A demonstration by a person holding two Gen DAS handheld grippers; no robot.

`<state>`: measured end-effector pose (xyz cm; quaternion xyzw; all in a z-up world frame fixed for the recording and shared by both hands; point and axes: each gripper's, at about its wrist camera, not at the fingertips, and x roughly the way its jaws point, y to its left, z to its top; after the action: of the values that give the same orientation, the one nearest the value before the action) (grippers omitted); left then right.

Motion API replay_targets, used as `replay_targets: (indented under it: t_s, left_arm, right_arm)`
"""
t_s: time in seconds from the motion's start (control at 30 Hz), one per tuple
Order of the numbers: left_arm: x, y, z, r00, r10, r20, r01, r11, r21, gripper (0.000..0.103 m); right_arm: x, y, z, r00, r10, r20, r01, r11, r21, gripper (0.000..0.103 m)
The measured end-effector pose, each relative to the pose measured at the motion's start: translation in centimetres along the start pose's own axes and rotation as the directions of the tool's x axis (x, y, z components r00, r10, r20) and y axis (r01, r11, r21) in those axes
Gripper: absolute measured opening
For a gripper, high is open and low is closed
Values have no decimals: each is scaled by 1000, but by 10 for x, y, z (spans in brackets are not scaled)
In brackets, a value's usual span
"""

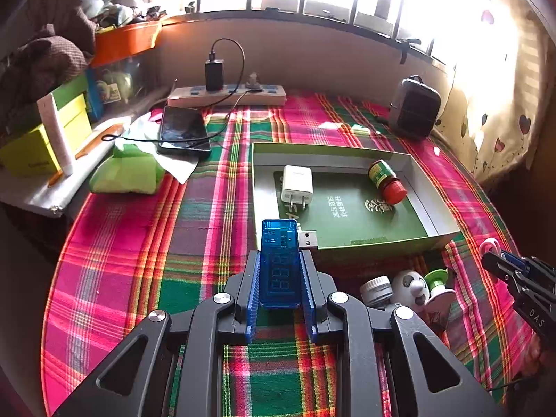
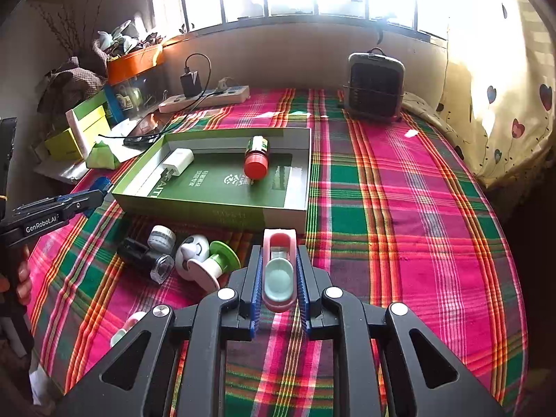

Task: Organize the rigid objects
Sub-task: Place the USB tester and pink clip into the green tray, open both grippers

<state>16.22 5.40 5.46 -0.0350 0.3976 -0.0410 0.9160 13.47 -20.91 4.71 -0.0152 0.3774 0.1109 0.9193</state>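
My left gripper (image 1: 279, 260) is shut on a blue see-through USB tester (image 1: 279, 264), held above the plaid cloth just in front of the green box (image 1: 347, 246). My right gripper (image 2: 279, 260) is shut on a pink oblong item with a mint oval inset (image 2: 279, 271), near the box's front right corner (image 2: 285, 217). Inside the box lie a white charger (image 1: 296, 185) and a red-capped green bottle (image 1: 386, 181). Between the grippers, on the cloth, lie a small jar (image 2: 161, 238), a black item (image 2: 144, 259), a white round toy (image 2: 193, 250) and a green-and-white spool (image 2: 217, 262).
A phone (image 1: 184, 132) on a cable, a green tissue pack (image 1: 127, 173) and a power strip (image 1: 227, 95) sit at the back left. A dark heater (image 2: 375, 85) stands at the back right. Clutter piles up at the left edge. A hand (image 2: 21, 278) holds the left gripper.
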Motion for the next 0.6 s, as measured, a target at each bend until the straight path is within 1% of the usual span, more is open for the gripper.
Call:
replay_targets:
  t_s: [0.27, 0.6]
  left_arm:
    - [10, -10, 22, 999, -46, 8, 46, 999, 2, 21]
    - [35, -26, 43, 997, -71, -8, 71, 997, 28, 21]
  right_arm:
    - [13, -4, 31, 1000, 0, 8, 0, 1000, -8, 19]
    - [43, -7, 67, 1000, 9, 0, -9, 1000, -13, 19]
